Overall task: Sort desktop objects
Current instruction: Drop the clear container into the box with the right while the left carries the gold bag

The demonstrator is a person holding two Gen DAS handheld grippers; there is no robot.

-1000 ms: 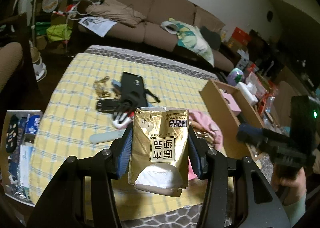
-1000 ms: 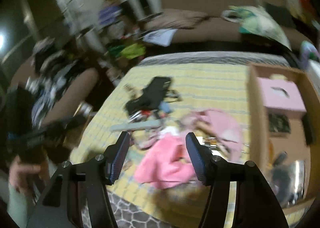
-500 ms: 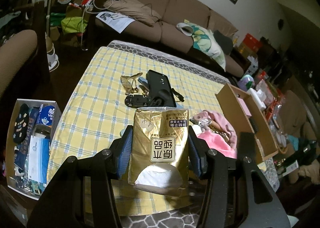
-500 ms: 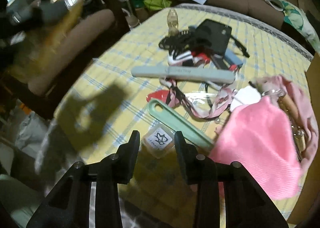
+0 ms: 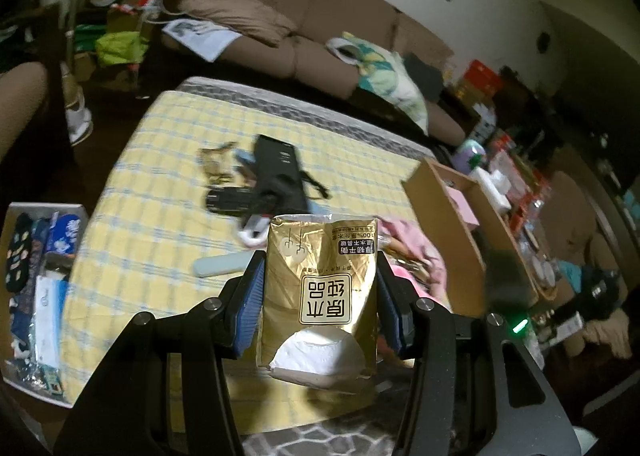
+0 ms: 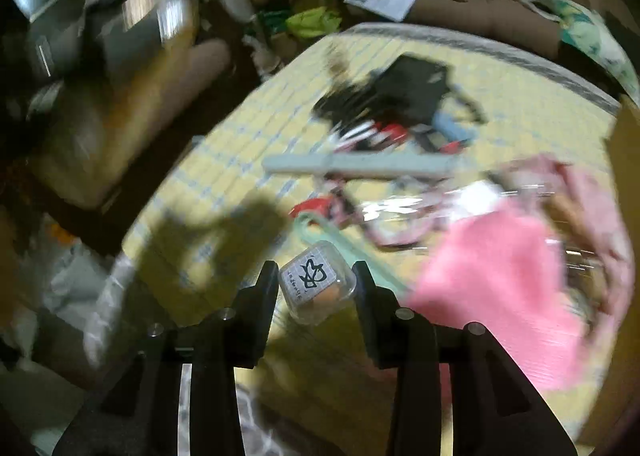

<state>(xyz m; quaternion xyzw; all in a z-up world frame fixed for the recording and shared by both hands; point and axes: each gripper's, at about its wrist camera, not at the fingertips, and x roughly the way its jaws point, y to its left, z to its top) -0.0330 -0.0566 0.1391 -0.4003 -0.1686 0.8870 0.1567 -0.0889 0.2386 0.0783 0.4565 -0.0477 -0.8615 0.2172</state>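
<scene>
My left gripper [image 5: 320, 296] is shut on a gold tissue pack [image 5: 322, 288] and holds it above the near edge of the yellow checked table [image 5: 160, 192]. My right gripper [image 6: 316, 280] is shut on a small clear plastic box [image 6: 318, 282] with a white label, lifted and tilted above the table [image 6: 224, 160]. On the table lie a black pouch [image 5: 280, 168] [image 6: 412, 84], a pale green case [image 6: 360, 166], a green handle [image 6: 344, 244], pink cloths [image 6: 496, 276] and tangled cords [image 6: 360, 136].
A wooden box [image 5: 460, 224] with a pink tissue box [image 5: 464, 202] stands at the table's right edge. A white bin [image 5: 36, 276] of packets sits on the floor at left. A brown sofa [image 5: 304, 28] is behind the table, a chair [image 6: 132, 104] to its left.
My right gripper has closed on the small clear box and lifted it off the table. My left gripper still holds the gold pack and has shifted a little.
</scene>
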